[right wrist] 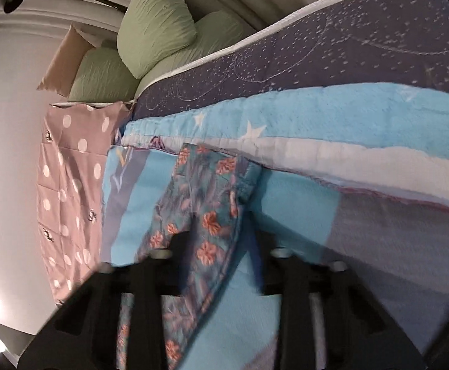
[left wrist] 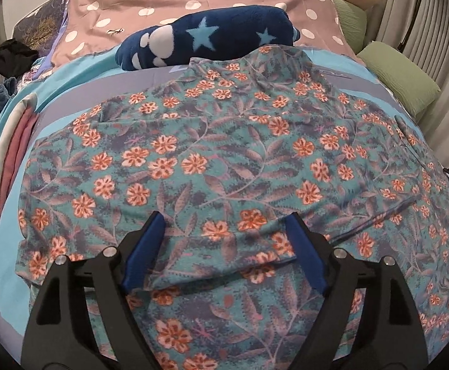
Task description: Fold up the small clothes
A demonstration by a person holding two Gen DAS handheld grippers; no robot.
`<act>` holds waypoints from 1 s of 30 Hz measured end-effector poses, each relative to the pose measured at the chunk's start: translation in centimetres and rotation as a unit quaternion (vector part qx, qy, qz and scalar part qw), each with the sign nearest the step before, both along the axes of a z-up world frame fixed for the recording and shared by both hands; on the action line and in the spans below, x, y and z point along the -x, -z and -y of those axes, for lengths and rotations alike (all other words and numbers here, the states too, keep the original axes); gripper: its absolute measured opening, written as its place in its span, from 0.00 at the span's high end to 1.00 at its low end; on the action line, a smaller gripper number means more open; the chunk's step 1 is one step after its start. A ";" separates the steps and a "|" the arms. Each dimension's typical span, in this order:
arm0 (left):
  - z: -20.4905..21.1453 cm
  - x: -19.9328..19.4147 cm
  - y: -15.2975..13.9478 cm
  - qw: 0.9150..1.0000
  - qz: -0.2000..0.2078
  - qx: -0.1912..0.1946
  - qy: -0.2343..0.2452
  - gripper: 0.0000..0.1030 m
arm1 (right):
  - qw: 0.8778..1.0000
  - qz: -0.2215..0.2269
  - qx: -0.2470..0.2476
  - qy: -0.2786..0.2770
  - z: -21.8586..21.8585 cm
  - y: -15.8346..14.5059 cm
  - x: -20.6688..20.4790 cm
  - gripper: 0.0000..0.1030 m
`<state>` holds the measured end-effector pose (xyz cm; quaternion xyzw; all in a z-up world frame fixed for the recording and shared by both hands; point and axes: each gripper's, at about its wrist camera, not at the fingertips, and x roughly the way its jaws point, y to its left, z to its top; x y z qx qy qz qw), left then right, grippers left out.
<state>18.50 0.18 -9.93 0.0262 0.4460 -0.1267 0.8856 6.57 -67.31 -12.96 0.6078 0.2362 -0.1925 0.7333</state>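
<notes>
The left tongs (left wrist: 224, 231) stand wide apart, empty, over the near hem of the floral shirt (left wrist: 224, 160), which lies spread flat on the bed's blue blanket (left wrist: 70, 89). A navy star fleece (left wrist: 212, 40) sits at twelve o'clock and folded clothes (left wrist: 5, 166) at nine. The right tongs (right wrist: 221, 240), blurred, straddle a shirt sleeve (right wrist: 206, 191); whether they grip it I cannot tell.

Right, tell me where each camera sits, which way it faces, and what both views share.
Left wrist: sits on the left gripper, looking down over the floral shirt spread on the bed; its black arms and blue fingers, spread apart, show.
Right wrist: sits on the right gripper, rolled sideways, facing the bed edge and green pillows; its blurred fingers frame a strip of shirt.
Shared: the shirt, the polka-dot sheet, the green pillows.
</notes>
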 end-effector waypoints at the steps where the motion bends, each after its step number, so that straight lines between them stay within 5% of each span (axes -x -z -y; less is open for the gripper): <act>1: 0.0 0.1 0.0 1.000 0.001 -0.001 0.001 0.18 | 0.999 0.035 -0.015 -0.007 -0.4 -0.2 -0.4 0.96; 5: 0.0 0.0 0.1 1.000 0.000 0.006 0.004 0.17 | 0.984 0.128 0.020 -0.124 -6.2 -5.8 -4.9 0.96; 7: -0.1 0.1 0.1 1.000 0.001 0.010 0.005 0.16 | 0.965 0.158 0.055 -0.204 -11.3 -9.5 -7.4 0.96; 12: -0.7 0.1 0.0 0.999 0.002 0.033 0.004 0.16 | 0.892 0.207 0.122 -0.382 -26.7 -15.7 -11.0 0.96; 15: -1.3 0.2 -0.1 0.999 0.002 0.052 0.004 0.16 | 0.843 0.206 0.144 -0.475 -35.7 -15.9 -11.9 0.96; 18: -1.9 0.2 -0.3 0.997 0.000 0.077 0.004 0.16 | 0.807 0.149 0.179 -0.543 -42.4 -13.8 -12.4 0.96; 23: -4.7 0.2 -0.9 0.983 -0.017 0.180 0.002 0.19 | 0.783 0.073 0.211 -0.581 -45.5 -9.3 -11.4 0.96; 28: -5.3 0.0 -2.0 0.963 -0.047 0.265 0.025 0.27 | 0.763 0.068 0.252 -0.592 -46.2 -9.2 -9.9 0.90; 30: -4.4 -0.1 -2.7 0.961 -0.047 0.269 0.038 0.27 | 0.753 0.076 0.275 -0.593 -46.8 -9.8 -9.4 0.73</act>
